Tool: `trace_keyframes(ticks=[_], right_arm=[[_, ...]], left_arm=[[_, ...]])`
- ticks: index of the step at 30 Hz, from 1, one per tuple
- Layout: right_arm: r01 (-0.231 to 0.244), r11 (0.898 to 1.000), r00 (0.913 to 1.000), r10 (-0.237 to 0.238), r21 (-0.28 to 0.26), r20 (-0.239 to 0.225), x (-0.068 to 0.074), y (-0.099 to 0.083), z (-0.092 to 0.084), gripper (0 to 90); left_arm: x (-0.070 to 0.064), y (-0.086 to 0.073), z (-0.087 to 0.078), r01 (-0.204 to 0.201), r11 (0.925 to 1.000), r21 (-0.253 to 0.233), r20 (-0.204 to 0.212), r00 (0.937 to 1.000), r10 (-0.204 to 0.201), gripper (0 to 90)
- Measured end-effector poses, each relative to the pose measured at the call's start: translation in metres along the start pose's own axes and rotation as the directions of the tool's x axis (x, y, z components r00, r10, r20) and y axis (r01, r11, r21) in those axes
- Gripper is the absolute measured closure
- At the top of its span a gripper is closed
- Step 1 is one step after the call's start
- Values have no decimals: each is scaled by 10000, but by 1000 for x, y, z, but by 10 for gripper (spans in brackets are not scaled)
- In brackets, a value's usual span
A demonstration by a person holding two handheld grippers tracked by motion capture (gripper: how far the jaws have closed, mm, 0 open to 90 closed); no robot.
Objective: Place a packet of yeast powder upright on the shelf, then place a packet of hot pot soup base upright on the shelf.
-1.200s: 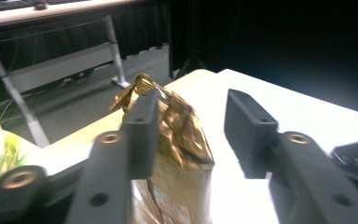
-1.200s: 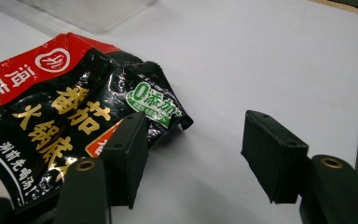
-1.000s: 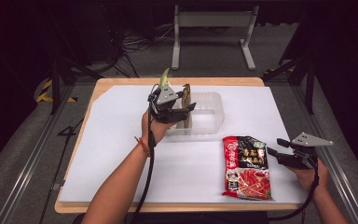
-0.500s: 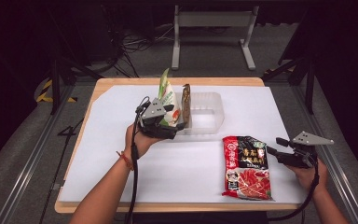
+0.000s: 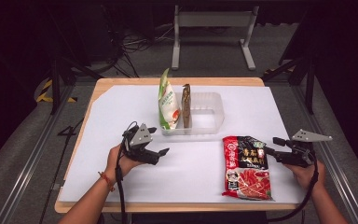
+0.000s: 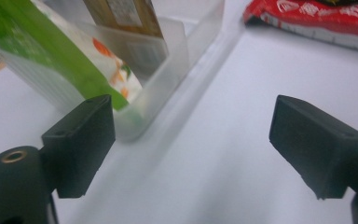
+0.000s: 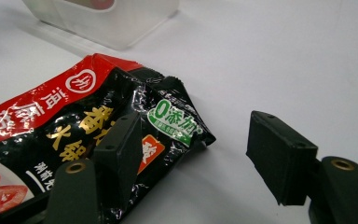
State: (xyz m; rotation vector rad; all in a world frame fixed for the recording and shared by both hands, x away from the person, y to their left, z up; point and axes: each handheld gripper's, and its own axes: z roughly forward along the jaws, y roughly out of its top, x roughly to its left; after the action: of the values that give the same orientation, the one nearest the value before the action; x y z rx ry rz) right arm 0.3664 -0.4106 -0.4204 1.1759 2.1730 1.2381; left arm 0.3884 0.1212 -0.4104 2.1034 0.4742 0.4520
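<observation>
Right tongs (image 5: 269,150), high view: held low at the right edge of the worktop (image 5: 121,116), jaws spread and pointing left at the red-and-black sauce packet (image 5: 246,167), whose upper right edge they nearly meet. The packet lies flat, long axis running from the near worktop edge toward the far one, just in front of the clear plastic bin (image 5: 205,116). Left tongs (image 5: 161,154), same view: well left of the packet, jaws wide and holding nothing, in front of the bin's near left corner. The bin holds a green-and-white pouch (image 5: 168,103) and a brown packet (image 5: 186,105), both upright at its left end; its right part is free. The right tongs are plainly the nearer to the flat packet.

Left gripper view: the left tongs (image 6: 193,135), whose jaws have just been opening, frame bare white worktop; the bin corner (image 6: 168,70) with the green pouch (image 6: 51,51) sits ahead-left, the red packet (image 6: 317,18) far off at upper right.

Right gripper view: the right tongs (image 7: 200,149), jaws also just widened, straddle the packet's corner (image 7: 121,116); one jaw stands over the printed face, the other over bare worktop. The pads do not press the film. A grasp here would likely take the packet by this short edge.
</observation>
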Motion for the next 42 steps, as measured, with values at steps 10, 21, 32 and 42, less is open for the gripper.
trace_keyframes(ticks=[10, 21, 32, 42], right_arm=[[-157, 9999, 9999, 157, 10, 9, -1, 0, 3, 309], [-293, 9981, 9995, 297, 545, -60, 1, -5, 10, 293], [-1401, 9829, 9867, 1487, 1198, -660, -7, 3, 26, 296], [-2372, 9562, 9588, 2589, 1713, -1172, -8, 13, 48, 292]], left_arm=[[-4, -29, -20, 478, 9981, 392, -50, 9989, -476, 124], [-3, -55, -38, 875, 9960, -173, -726, 9934, -885, 136], [-3, -54, -28, 937, 9956, 45, -533, 9942, -933, 131], [-7, -52, -28, 745, 9972, -42, -408, 9964, -746, 134]])
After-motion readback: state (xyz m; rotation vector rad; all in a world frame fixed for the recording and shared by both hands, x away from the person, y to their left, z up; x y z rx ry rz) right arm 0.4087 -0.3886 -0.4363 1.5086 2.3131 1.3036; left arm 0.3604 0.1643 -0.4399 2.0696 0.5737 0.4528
